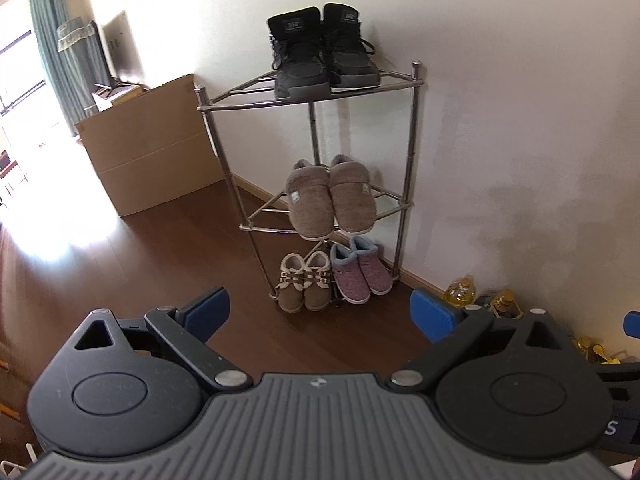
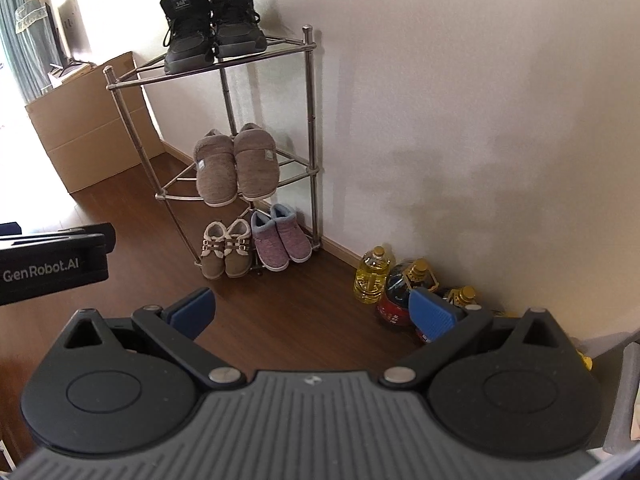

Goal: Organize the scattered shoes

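Note:
A chrome corner rack (image 1: 412, 128) (image 2: 310, 120) stands against the wall. Black high-top shoes (image 1: 320, 52) (image 2: 208, 24) sit as a pair on its top shelf. Tan slippers (image 1: 332, 196) (image 2: 236, 164) lie on the middle shelf. At floor level are small brown strap shoes (image 1: 304, 282) (image 2: 226, 248) and purple slippers (image 1: 362, 272) (image 2: 280, 244). My left gripper (image 1: 320, 312) is open and empty, back from the rack. My right gripper (image 2: 312, 308) is open and empty too. The left gripper's body (image 2: 52, 260) shows at the right wrist view's left edge.
A large cardboard box (image 1: 152, 148) (image 2: 88, 128) stands left of the rack by the wall. Oil bottles (image 2: 374, 276) (image 1: 460, 292) and a dark bottle (image 2: 396, 300) stand on the floor to the right. Dark wood floor (image 1: 160, 272) lies between me and the rack.

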